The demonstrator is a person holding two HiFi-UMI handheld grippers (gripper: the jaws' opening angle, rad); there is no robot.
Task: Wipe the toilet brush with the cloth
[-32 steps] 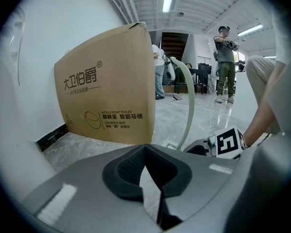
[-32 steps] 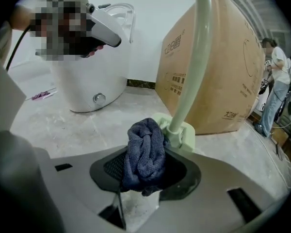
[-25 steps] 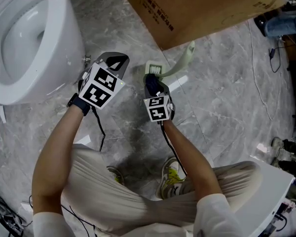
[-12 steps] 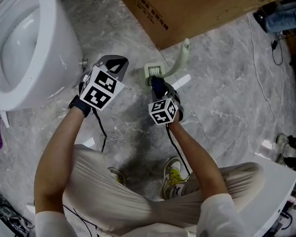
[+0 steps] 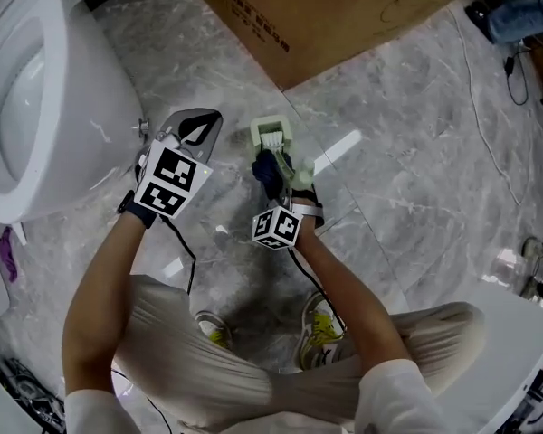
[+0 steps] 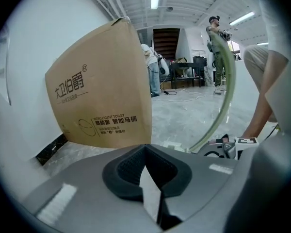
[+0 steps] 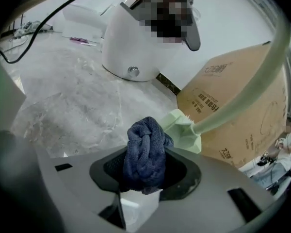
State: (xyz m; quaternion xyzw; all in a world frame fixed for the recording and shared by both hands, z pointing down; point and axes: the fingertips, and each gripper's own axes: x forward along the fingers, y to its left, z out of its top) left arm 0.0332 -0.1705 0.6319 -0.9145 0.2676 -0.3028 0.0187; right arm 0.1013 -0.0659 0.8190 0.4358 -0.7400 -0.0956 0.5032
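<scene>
Toilet brush point(image 5: 273, 136) sits head-down on the floor point(image 5: 407, 179) near the box point(image 5: 326, 16). Its handle, leaning boxward a second ago, now rises steeply. Cloth point(image 7: 145, 152) touches the head's neck, with my right gripper point(image 7: 145, 174) jaws clamped on it. Left gripper point(image 5: 192, 132) jaws are closed on nothing. Wiping seems under way.

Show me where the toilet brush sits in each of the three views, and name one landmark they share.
Head view: the toilet brush head lies at centre, just above the cloth.
Left gripper view: its green handle arcs up the right side.
Right gripper view: head right of centre behind the cloth, handle running to upper right.
Shared landmark: the cardboard box.
</scene>
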